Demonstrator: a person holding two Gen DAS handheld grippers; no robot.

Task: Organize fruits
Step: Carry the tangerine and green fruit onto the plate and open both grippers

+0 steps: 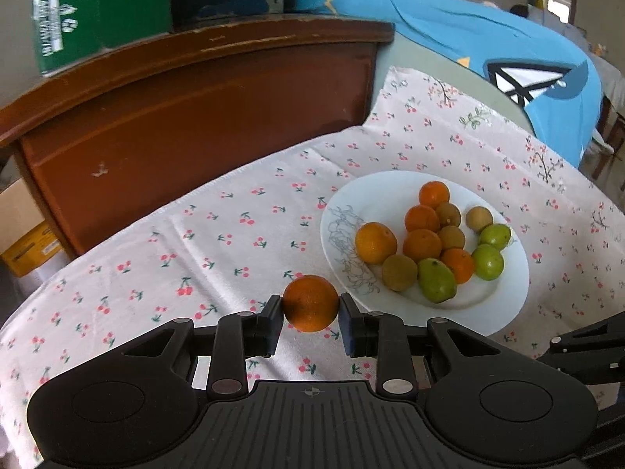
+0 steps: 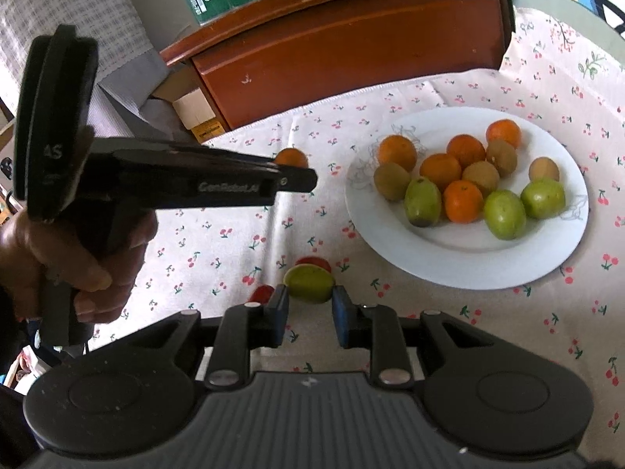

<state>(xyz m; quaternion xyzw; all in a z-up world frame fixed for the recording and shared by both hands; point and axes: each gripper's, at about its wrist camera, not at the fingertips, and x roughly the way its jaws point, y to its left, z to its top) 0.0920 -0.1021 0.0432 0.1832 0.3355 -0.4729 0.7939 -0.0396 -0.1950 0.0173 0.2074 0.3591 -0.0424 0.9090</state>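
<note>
Both claws gripping fruit beside the plate.
Left claw [image 1: 310,308] clamps an orange [image 1: 310,303]; right claw [image 2: 309,297] clamps a green fruit [image 2: 309,283]; white plate [image 2: 468,265] ahead-right of both.

cherry-print tablecloth [image 1: 218,242], wooden cabinet [image 1: 203,117], green carton [image 1: 101,8], blue cloth [image 1: 488,47]

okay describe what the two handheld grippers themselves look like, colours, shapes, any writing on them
Both are matte black plastic. The left gripper and right gripper each have a ribbed centre plate, two round side housings, silver pivot rivets and blue finger pads. Seen side-on from the right wrist camera, the left one has a pistol-style handle, grey lettering reading GenRobot.AI along its body, and a round disc at the rear. No cables or sleeves show.
</note>
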